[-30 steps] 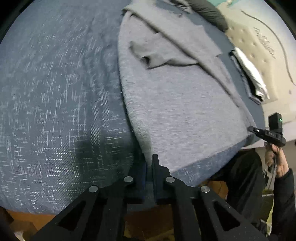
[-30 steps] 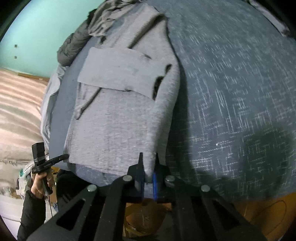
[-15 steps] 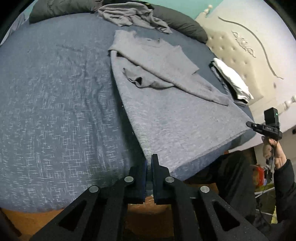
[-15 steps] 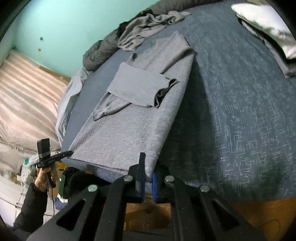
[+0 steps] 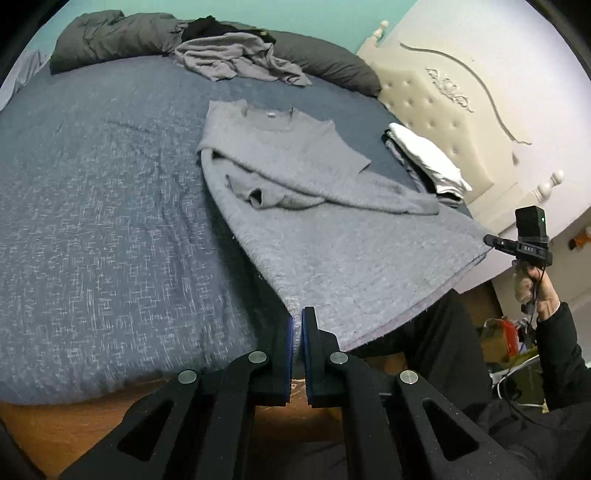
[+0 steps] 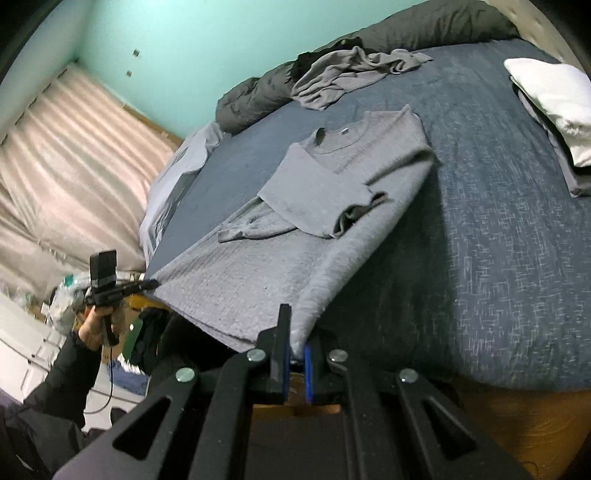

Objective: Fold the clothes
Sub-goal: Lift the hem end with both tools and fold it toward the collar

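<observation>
Through the left wrist camera, our left gripper [image 5: 297, 323] has its jaws pinched narrow on one bottom corner of the grey knitted long-sleeved sweater [image 5: 332, 236]. The sweater runs away from the jaws across the dark blue flecked bedspread [image 5: 103, 206], hem nearest us and lifted off the bed's near edge, collar farthest, so its long axis points straight ahead toward the crumpled grey garment [image 5: 236, 59] lying against the dark pillows [image 5: 110, 33]. Both sleeves lie folded in across the chest. To the right, our right gripper [image 5: 491, 240] meets the other hem corner, with the hem stretched taut between the two. A folded white and grey stack [image 5: 428, 158] sits beside the cream tufted headboard [image 5: 436, 96].

Through the right wrist camera, our right gripper [image 6: 295, 345] has its jaws closed narrow on its hem corner, and the sweater [image 6: 280, 266] again stretches forward and away, collar at the far end. The left gripper [image 6: 153, 283] clamps the opposite corner off to the left, in our left hand [image 6: 96, 325].

We judge that each gripper is equally near its own corner, and that the coming move turns on the collar lying straight ahead: carrying the hem forward along that axis would halve the sweater lengthwise.
</observation>
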A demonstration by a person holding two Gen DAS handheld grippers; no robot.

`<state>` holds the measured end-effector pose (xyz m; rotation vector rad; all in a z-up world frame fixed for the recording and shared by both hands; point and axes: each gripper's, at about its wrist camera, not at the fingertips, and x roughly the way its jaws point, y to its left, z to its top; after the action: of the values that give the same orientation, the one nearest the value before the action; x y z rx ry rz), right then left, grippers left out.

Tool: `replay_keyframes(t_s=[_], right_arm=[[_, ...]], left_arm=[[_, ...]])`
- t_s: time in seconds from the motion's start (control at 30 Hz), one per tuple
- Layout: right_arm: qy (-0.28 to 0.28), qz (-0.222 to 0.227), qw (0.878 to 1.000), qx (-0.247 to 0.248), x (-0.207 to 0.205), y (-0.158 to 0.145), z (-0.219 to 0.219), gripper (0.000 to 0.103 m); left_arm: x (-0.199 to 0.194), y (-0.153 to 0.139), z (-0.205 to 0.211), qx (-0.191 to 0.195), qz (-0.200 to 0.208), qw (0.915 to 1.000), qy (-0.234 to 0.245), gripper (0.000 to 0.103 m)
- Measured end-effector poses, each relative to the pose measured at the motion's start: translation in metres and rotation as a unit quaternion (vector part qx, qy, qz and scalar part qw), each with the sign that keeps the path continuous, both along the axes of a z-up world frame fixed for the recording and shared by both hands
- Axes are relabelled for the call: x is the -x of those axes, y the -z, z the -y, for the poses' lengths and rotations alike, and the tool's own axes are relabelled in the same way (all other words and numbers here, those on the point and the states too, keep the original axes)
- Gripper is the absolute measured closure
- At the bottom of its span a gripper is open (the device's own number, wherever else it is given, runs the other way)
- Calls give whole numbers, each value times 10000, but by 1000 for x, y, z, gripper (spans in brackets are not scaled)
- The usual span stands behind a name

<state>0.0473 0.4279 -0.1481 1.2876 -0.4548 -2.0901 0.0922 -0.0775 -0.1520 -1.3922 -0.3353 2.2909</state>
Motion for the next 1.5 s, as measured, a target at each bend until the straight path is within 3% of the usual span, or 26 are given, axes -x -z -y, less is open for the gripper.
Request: replay_keyframes(t_s=[0.23, 0.37, 0.83, 1.23, 1.5], right_arm=[[86, 24, 10000, -17, 25, 0, -2, 98], [151, 25, 9999, -26, 51, -7, -1, 98], [518, 70, 9985, -157, 227, -29, 11, 98], [1003, 277, 9943, -221, 381, 8, 14, 98], [1189, 370, 9909, -513, 460, 45, 16, 98]], left_arm=[[11, -12, 7, -86, -26, 9999, -95, 98], [39, -15, 15, -180, -27, 9995, -258, 98], [213, -9, 55, -413, 31, 9946, -955, 98], [376, 38, 78, -728, 353, 9867, -1411, 98], [460, 77, 86, -662, 558, 9832, -1607, 98]])
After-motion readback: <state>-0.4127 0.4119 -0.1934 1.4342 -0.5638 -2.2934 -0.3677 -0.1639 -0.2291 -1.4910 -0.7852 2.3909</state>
